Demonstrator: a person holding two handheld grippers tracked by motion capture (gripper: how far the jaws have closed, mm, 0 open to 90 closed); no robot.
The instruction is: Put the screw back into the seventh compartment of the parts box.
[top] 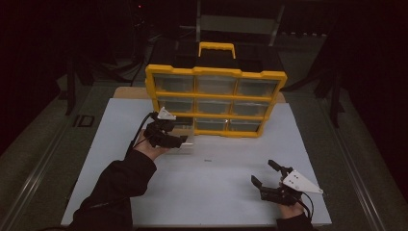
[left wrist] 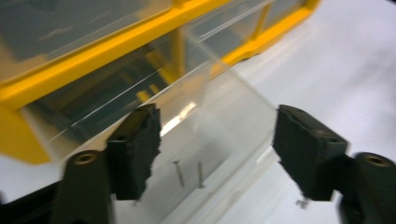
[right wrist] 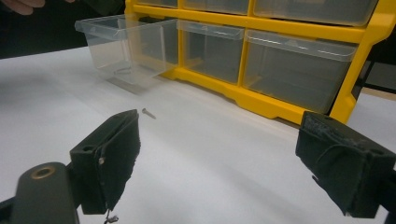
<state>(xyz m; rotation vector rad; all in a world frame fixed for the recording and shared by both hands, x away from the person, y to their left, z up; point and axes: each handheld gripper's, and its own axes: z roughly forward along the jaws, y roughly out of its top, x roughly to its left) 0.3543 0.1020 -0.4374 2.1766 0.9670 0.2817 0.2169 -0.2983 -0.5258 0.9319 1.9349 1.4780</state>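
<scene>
A yellow organizer point(top: 217, 72) with clear drawers stands upright at the back of the white table point(top: 216, 192). Its bottom-left clear drawer point(right wrist: 126, 44) is pulled out toward the table, and two small screws point(left wrist: 189, 174) lie in it. My left gripper point(top: 174, 139) is open at that drawer's front. In the left gripper view, the drawer point(left wrist: 219, 121) sits between the wide-apart jaws of the left gripper point(left wrist: 217, 154). A loose screw point(right wrist: 148, 113) lies on the table in front of the drawer. My right gripper point(top: 267, 174) stands open near the front right with nothing in it, and the right gripper point(right wrist: 229, 168) faces the organizer point(right wrist: 280, 105).
The organizer's yellow carry handle point(top: 217, 49) rises behind it. Other drawers point(right wrist: 299, 65) are pushed in. A dark frame and stands are beyond the table. White table surface stretches between the two grippers.
</scene>
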